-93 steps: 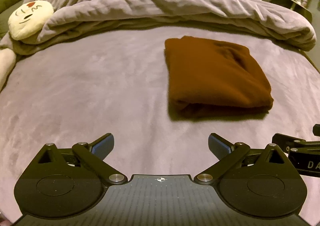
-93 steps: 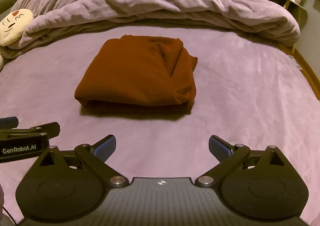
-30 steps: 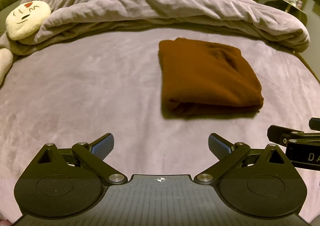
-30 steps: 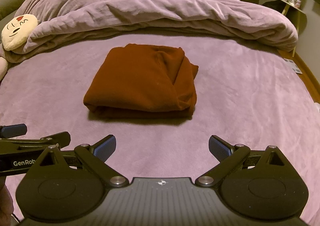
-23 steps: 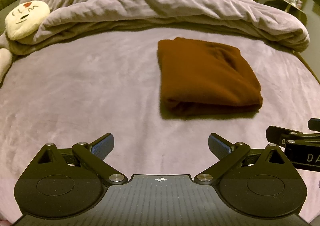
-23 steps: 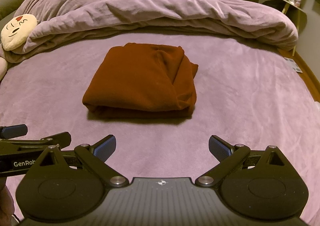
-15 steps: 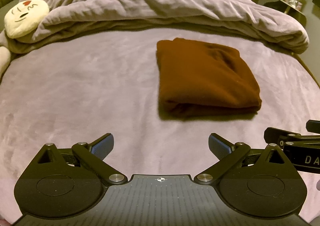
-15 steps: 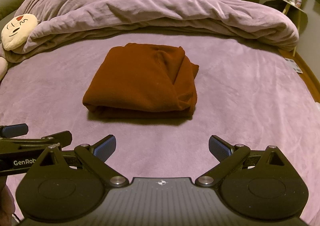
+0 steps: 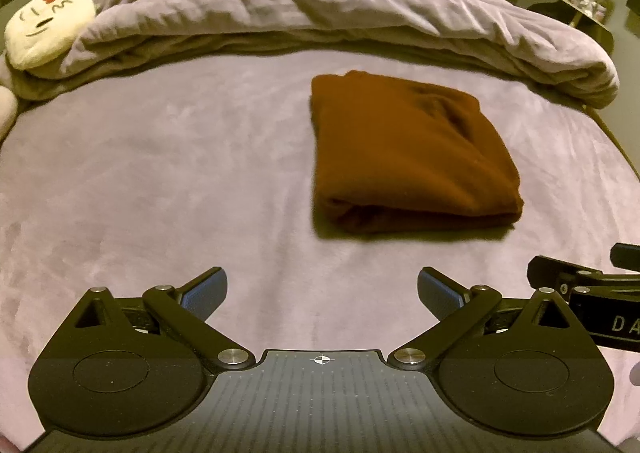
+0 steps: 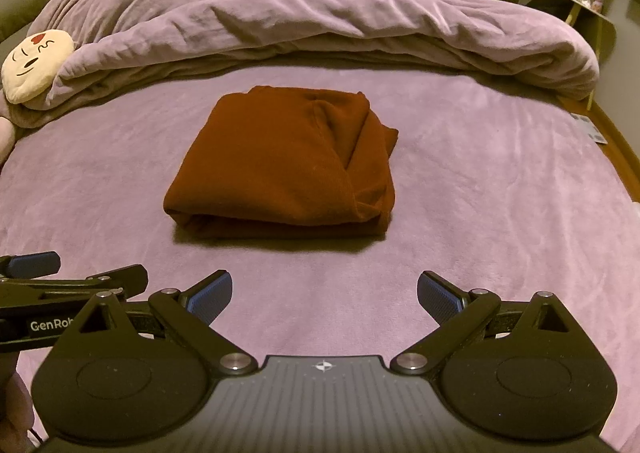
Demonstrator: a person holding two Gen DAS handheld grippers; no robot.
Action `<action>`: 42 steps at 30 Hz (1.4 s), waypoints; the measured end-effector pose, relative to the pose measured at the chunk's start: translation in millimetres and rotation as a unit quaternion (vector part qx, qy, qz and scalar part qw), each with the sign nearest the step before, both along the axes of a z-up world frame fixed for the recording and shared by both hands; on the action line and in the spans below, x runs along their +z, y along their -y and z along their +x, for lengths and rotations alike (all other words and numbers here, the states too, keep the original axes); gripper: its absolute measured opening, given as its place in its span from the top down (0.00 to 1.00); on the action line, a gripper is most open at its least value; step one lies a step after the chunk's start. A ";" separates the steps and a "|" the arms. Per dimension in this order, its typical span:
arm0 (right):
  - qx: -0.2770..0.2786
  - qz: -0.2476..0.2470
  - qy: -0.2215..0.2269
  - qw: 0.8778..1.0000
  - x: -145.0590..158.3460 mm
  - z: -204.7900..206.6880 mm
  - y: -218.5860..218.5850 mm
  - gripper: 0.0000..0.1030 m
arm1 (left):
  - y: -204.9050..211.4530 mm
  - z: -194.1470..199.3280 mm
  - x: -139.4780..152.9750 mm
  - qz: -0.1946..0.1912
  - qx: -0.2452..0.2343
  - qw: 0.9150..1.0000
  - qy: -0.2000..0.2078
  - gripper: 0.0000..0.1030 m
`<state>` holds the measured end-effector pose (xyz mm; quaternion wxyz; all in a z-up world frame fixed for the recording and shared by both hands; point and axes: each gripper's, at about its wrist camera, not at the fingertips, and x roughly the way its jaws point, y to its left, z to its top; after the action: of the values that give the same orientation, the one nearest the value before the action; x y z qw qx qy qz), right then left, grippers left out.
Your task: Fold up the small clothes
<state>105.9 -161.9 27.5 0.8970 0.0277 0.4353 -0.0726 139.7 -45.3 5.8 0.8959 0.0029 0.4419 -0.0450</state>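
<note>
Brown garment [image 10: 280,165] folded square on bed [image 10: 500,193]; left claw [image 9: 320,293] and right claw [image 10: 324,295] spread, empty, held well back, fold apparently done

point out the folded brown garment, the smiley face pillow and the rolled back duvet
folded brown garment [image 10: 276,165], right wrist view, middle of its top layer
smiley face pillow [image 9: 44,33], left wrist view, on the cream face
rolled back duvet [image 10: 340,17], right wrist view, middle of the bunched purple roll

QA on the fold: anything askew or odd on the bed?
Mostly tidy. The folded rust-brown fleece garment lies flat on the purple bedsheet, but a flap juts past its right edge, so the outline is uneven. Both grippers open, clear of it.
</note>
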 end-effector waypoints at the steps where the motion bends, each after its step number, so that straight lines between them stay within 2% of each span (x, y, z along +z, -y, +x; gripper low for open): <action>1: 0.000 0.000 0.000 1.000 -0.2 -0.1 0.6 0.04 | -0.1 0.2 -0.4 0.000 0.000 1.000 0.001 0.00; 12: -0.004 0.002 -0.002 1.000 -1.8 1.2 3.3 0.04 | 9.2 -1.7 -2.6 0.024 -0.008 1.000 0.012 0.00; 18: -0.006 0.003 -0.001 1.000 -2.6 0.8 5.5 0.04 | 8.7 -4.1 -2.0 0.014 -0.013 1.000 0.021 0.00; 42: -0.013 -0.002 0.004 1.000 -0.5 -5.3 7.9 0.04 | 15.7 -11.2 -4.2 0.044 -0.018 0.999 0.022 0.00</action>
<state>100.6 -169.8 27.1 0.8978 0.0315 0.4310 -0.0847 128.5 -61.1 1.6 0.9036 0.0509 0.4232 -0.0416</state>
